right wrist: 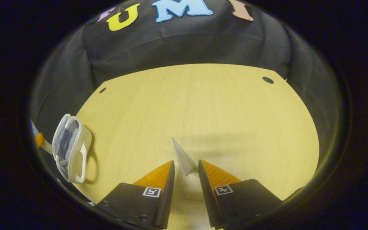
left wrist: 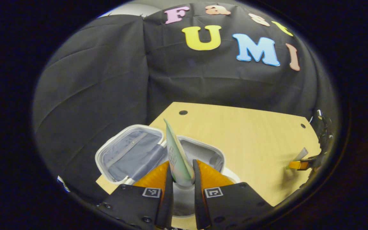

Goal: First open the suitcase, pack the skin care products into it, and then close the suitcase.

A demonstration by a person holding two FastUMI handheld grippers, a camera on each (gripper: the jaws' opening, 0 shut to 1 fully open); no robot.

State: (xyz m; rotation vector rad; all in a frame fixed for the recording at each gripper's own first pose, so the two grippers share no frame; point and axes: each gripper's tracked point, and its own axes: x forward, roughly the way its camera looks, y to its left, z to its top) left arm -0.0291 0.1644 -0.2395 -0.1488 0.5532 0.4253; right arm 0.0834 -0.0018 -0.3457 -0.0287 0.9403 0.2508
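The small white hard-shell suitcase lies open at the tabletop's left edge; packing is under way. The left gripper pinches a pale green tube above it, and the right gripper clasps a white tube. Next: lower and release.

Both views look down the table, sharing the suitcase.
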